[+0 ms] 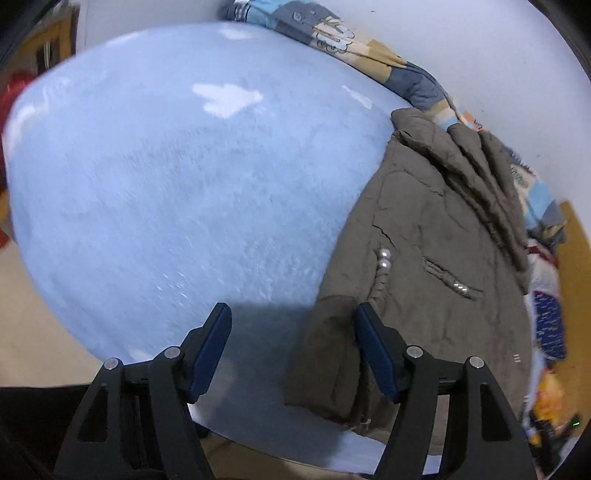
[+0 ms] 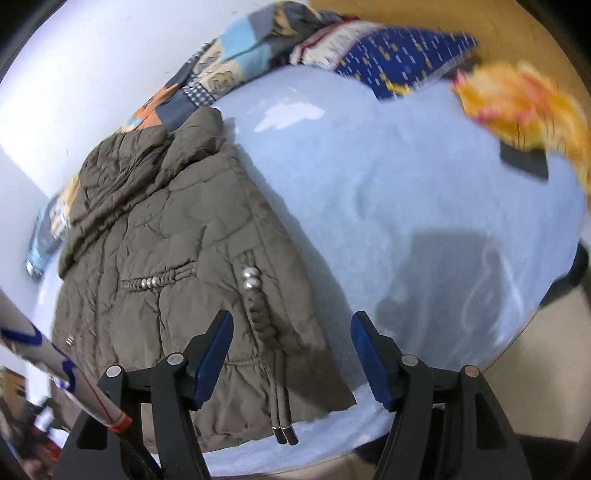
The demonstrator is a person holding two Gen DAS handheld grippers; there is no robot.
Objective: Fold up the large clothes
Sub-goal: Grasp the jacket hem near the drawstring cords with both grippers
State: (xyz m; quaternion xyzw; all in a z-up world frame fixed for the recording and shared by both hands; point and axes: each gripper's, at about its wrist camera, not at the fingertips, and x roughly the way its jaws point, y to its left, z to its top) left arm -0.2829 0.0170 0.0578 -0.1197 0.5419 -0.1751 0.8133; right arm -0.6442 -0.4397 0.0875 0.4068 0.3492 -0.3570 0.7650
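An olive-brown padded jacket (image 1: 424, 258) lies flat on the light blue bed sheet (image 1: 166, 184), collar toward the wall and hem toward me. Pearl-like beads and braided cords trim its front (image 2: 251, 278). Two drawstring ends (image 2: 284, 432) hang over the hem near the bed's front edge. My left gripper (image 1: 292, 310) hovers open over the jacket's left lower edge, with nothing between its blue pads. In the right wrist view the jacket (image 2: 166, 240) fills the left half. My right gripper (image 2: 291, 315) is open above its right lower edge, holding nothing.
A patchwork quilt (image 1: 332, 33) is bunched along the white wall behind the jacket. A blue patterned cloth (image 2: 406, 55), an orange-yellow cloth (image 2: 524, 103) and a dark flat object (image 2: 524, 162) lie at the far right. A white sleeve (image 2: 55, 365) crosses the lower left. Beige floor (image 1: 29, 314) borders the bed.
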